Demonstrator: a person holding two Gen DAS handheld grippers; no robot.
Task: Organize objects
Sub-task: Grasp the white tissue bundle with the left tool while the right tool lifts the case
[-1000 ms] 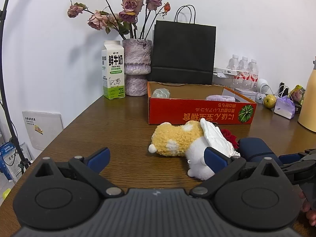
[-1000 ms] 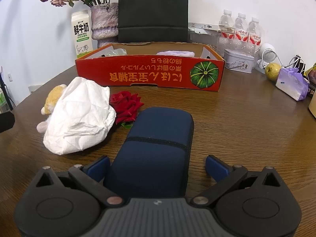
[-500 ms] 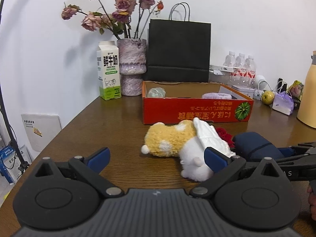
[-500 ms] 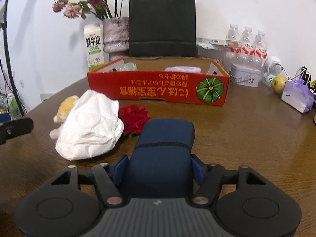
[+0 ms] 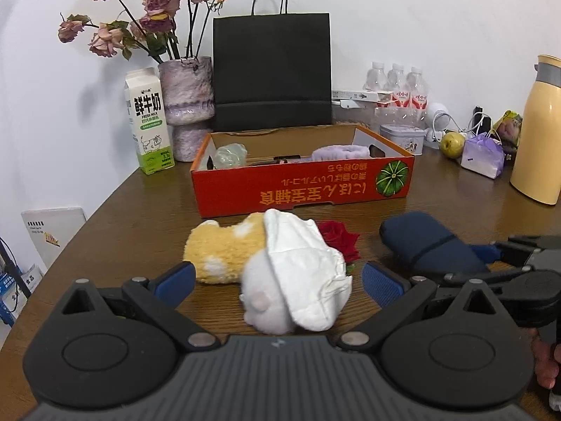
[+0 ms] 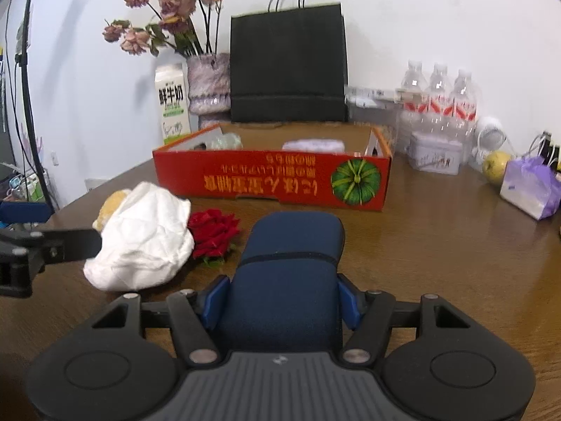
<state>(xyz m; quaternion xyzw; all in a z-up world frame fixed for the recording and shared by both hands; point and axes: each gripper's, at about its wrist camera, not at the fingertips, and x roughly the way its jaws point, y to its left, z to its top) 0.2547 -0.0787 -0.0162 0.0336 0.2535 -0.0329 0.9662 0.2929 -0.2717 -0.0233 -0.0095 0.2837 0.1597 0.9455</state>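
Red box point(image 6: 273, 179) sits toward the back edge of the surface. Right tongs point(image 6: 284, 303) pinch the navy pouch point(image 6: 291, 266) at its sides mid-surface; looks soft and light, so a mid-body squeeze works. Left tongs point(image 5: 277, 280) are spread, empty, near the plush toy point(image 5: 224, 249).

right tongs point(image 6: 282, 303) | clamped on navy case point(image 6: 291, 266) | wooden table point(image 6: 438, 245)

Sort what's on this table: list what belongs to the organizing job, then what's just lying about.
Job: navy pouch in the right gripper; plush toy; white cloth; red rose; red box.

Lying about: milk carton; vase; black bag; water bottles; yellow flask.
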